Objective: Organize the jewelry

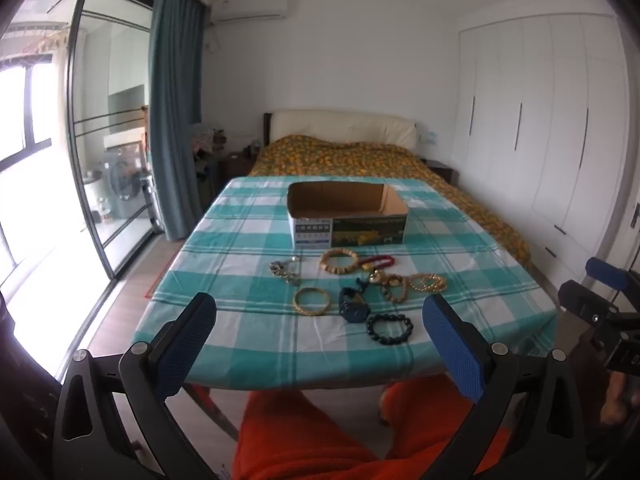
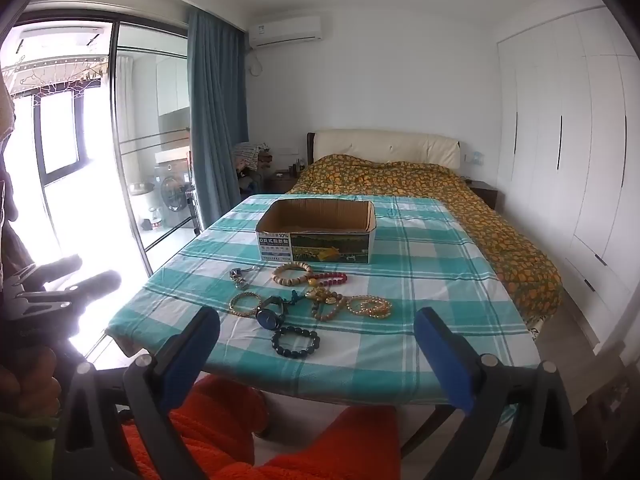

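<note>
Jewelry lies loose on the checked tablecloth (image 1: 248, 332), none of it in the cardboard box (image 1: 347, 216) yet, as far as I can see into the box from here.

Left wrist view: my left gripper (image 1: 320, 344) hovers short of the table's near edge, jaws wide apart, nothing between them. Beyond them, front to back: black bead bracelet (image 1: 390, 329), blue watch (image 1: 354, 306), gold bangle (image 1: 312, 301), a tangle of pale bead strands (image 1: 416, 282), silver chain (image 1: 285, 272), tan bead bracelet (image 1: 340, 262), red bead bracelet (image 1: 380, 261). The box stands open-topped behind all of them, just beyond the tan and red bracelets. My right gripper's frame shows at the right edge, well apart from the pieces.

Right wrist view: my right gripper (image 2: 318, 350) is also spread open and empty, held back over my lap. The black bead bracelet (image 2: 295, 343) sits nearest, roughly centred between the jaws; the blue watch (image 2: 269, 315) overlaps the gold bangle (image 2: 245, 303). The pale bead strands (image 2: 356, 305) touch one another and a gold pendant. The cardboard box (image 2: 316, 232) shows bare brown inner walls; its floor is mostly hidden.

Status, my judgement: task at its start. All pieces remain to be lifted and boxed. The tangle will likely need separating.
</note>
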